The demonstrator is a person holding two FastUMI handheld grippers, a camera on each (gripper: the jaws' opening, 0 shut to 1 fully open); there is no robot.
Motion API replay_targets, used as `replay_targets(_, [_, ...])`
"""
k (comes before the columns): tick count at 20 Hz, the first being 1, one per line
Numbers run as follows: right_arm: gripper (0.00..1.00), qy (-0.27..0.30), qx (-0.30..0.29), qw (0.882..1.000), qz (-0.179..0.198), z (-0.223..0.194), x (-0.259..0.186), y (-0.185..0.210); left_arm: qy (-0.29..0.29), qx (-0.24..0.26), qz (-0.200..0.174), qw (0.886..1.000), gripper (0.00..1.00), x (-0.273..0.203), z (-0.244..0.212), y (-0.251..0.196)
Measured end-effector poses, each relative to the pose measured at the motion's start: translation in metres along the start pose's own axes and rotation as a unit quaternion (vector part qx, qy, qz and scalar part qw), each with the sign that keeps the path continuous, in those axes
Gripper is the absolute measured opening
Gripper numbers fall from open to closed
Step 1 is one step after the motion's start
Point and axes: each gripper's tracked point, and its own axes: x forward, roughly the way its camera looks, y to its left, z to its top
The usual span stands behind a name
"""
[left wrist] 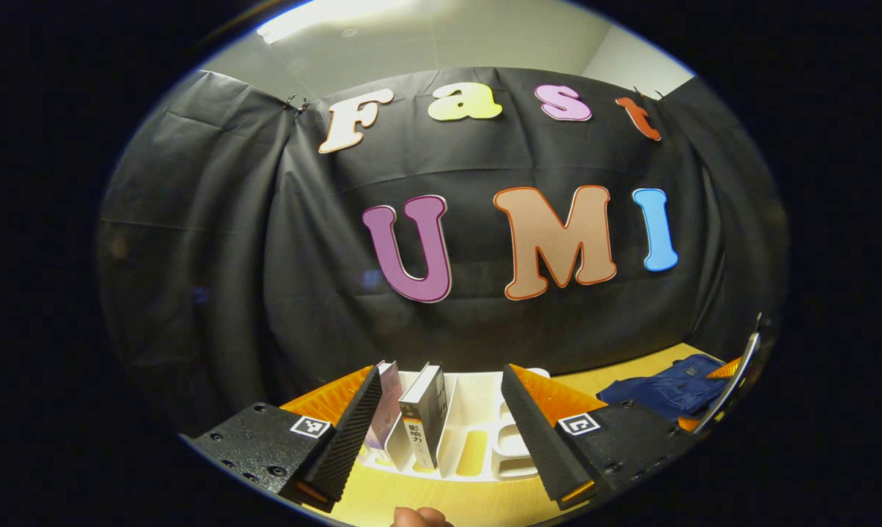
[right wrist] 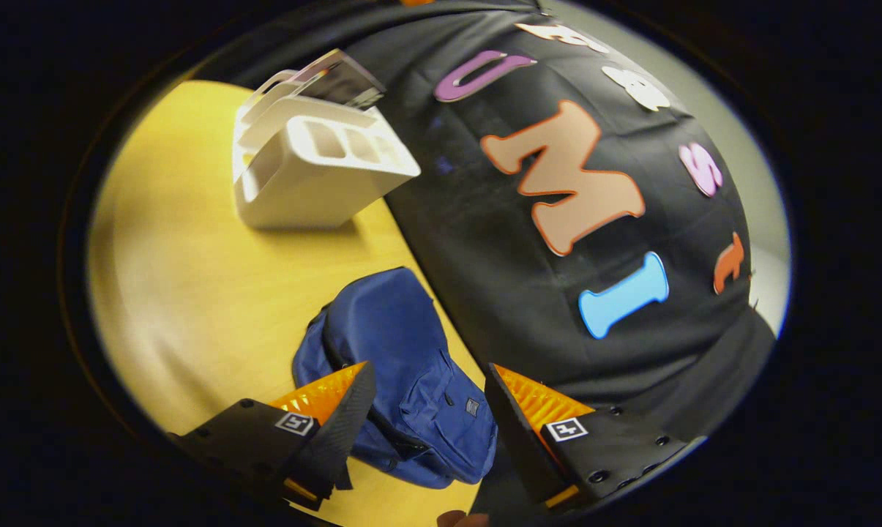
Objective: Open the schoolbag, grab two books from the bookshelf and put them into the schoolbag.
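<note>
In the left gripper view, a white bookshelf (left wrist: 477, 432) stands on the yellow table with two upright books in it: a dark-spined book (left wrist: 424, 417) and a pale one (left wrist: 389, 399) to its left. My left gripper (left wrist: 441, 410) is open in front of the shelf, short of the books, holding nothing. The blue schoolbag (left wrist: 667, 391) lies to the right. In the right gripper view, the schoolbag (right wrist: 404, 366) lies flat and closed on the table. My right gripper (right wrist: 430, 410) hangs open just above its lower part. The bookshelf (right wrist: 316, 172) stands farther off.
The yellow table (right wrist: 192, 293) has bare surface left of the bag and in front of the shelf. The black cloth wall runs close behind both bag and shelf. A fingertip (left wrist: 419, 517) shows at the bottom edge of the left gripper view.
</note>
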Motion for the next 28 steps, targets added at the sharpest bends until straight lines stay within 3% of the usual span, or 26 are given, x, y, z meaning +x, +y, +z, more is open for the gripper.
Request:
replay_targets(2, [0.89,0.014,-0.045,0.999,0.026,-0.017,0.015,0.019,0.004,-0.001,0.006,1.000,0.93,-0.001,0.000,0.004])
replay_targets(5, [0.89,0.028,-0.082,0.995,0.041,-0.034,0.032,0.036,0.003,0.002,0.015,1.000,0.96,-0.002,-0.001,0.011])
replay_targets(6, [0.89,0.033,-0.089,0.994,0.044,-0.038,0.039,0.038,0.004,0.002,0.017,1.000,0.92,-0.001,-0.001,0.013])
replay_targets(7, [0.88,0.040,-0.096,0.993,0.047,-0.042,0.045,0.040,0.007,0.002,0.019,1.000,0.96,-0.001,-0.004,0.014])
replay_targets(14, [0.87,0.043,-0.147,0.987,0.039,-0.043,0.081,0.041,0.009,0.004,0.030,0.999,1.00,-0.005,-0.004,0.021])
replay_targets(16, [0.86,0.039,-0.150,0.987,0.047,-0.040,0.089,0.046,0.009,0.006,0.036,0.999,0.92,-0.007,-0.002,0.026])
replay_targets(18, [0.84,0.030,-0.163,0.985,0.045,-0.032,0.094,0.047,0.012,0.006,0.041,0.999,0.93,-0.007,-0.004,0.031])
replay_targets(19, [0.85,0.024,-0.170,0.984,0.043,-0.028,0.097,0.046,0.015,0.006,0.044,0.999,0.93,-0.008,-0.005,0.034])
replay_targets(21, [1.00,0.006,-0.173,0.984,0.045,-0.018,0.101,0.049,0.017,0.005,0.048,0.999,0.96,-0.007,-0.006,0.036])
replay_targets(22, [0.85,0.001,-0.170,0.984,0.052,-0.017,0.102,0.054,0.017,0.005,0.049,0.999,1.00,-0.007,-0.005,0.037])
replay_targets(26, [0.24,0.013,-0.152,0.986,0.061,-0.022,0.104,0.060,0.014,0.007,0.050,0.999,0.96,-0.009,-0.003,0.037])
replay_targets(28, [0.12,0.038,-0.146,0.985,0.088,-0.031,0.099,0.070,0.015,0.007,0.048,0.999,0.96,-0.006,-0.003,0.033])
